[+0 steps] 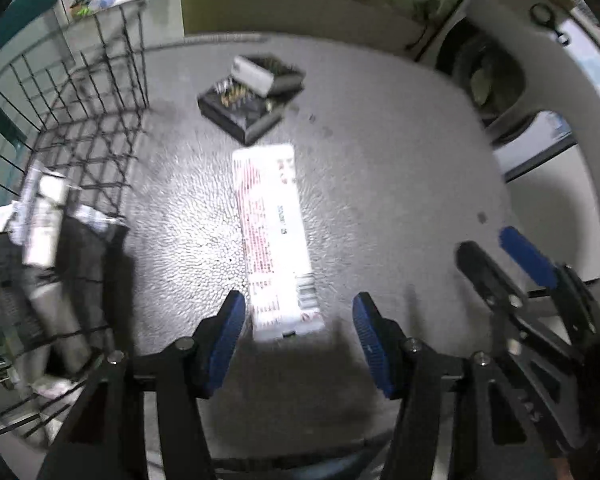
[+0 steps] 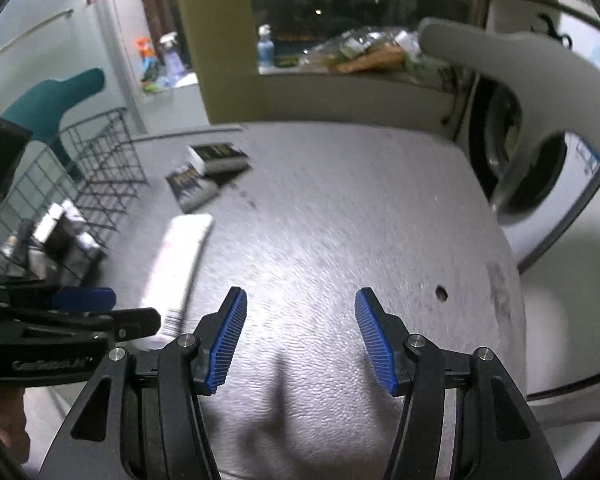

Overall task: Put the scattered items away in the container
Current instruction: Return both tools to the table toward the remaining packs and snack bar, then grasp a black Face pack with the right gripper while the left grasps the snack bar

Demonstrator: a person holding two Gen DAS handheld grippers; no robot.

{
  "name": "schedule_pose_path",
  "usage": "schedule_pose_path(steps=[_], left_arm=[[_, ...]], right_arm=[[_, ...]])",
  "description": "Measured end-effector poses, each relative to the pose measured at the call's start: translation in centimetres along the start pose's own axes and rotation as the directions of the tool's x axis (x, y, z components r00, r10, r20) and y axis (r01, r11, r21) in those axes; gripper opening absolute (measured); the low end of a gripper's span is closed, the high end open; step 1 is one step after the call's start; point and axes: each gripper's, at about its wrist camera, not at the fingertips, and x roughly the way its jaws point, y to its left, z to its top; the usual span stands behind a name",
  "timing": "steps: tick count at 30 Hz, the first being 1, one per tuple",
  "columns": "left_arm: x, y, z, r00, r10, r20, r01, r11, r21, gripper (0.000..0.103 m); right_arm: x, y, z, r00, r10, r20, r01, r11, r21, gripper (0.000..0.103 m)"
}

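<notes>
A long white box with red print (image 1: 274, 236) lies flat on the grey table (image 1: 380, 160), pointing away from me. My left gripper (image 1: 300, 320) hangs open over its near end, a pad on each side and neither touching it. Beyond it sit two dark boxes (image 1: 248, 100), one partly on the other. The black wire basket (image 1: 100, 120) stands at the left with several packets inside. My right gripper (image 2: 300, 320) is open over bare table, nothing between its fingers. From there the white box (image 2: 180, 256) and the left gripper (image 2: 116, 308) show at the left.
A white chair armrest (image 2: 500, 60) and a washing machine (image 2: 540, 168) stand past the table's right edge. A teal chair back (image 2: 56, 96) rises behind the basket (image 2: 100, 168). A counter with bagged groceries (image 2: 360, 52) lies beyond the far edge.
</notes>
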Motion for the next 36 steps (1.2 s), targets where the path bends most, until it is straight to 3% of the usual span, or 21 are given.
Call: schedule_pose_path(steps=[9, 15, 23, 29, 36], left_arm=[[3.9, 0.7, 2.2, 0.999, 0.031, -0.026, -0.033, 0.998, -0.058, 0.062], [3.2, 1.2, 3.4, 0.998, 0.055, 0.035, -0.051, 0.994, -0.094, 0.062], [3.7, 2.6, 6.8, 0.997, 0.035, 0.068, -0.022, 0.982, -0.188, 0.062], [3.5, 3.6, 7.8, 0.992, 0.035, 0.121, -0.004, 0.968, -0.252, 0.062], [4.1, 4.0, 8.1, 0.991, 0.08, 0.105, -0.045, 0.952, -0.302, 0.062]], right_arm=[[4.6, -0.2, 3.7, 0.998, 0.059, 0.02, -0.06, 0.997, 0.05, 0.057], [8.8, 2.6, 8.2, 0.987, 0.158, 0.014, -0.158, 0.986, 0.053, 0.057], [12.4, 5.5, 12.9, 0.981, 0.194, 0.007, -0.194, 0.981, 0.026, 0.057], [14.0, 7.5, 14.3, 0.973, 0.23, 0.007, -0.23, 0.973, 0.003, 0.057], [16.7, 8.9, 15.2, 0.973, 0.225, -0.041, -0.225, 0.974, 0.007, 0.057]])
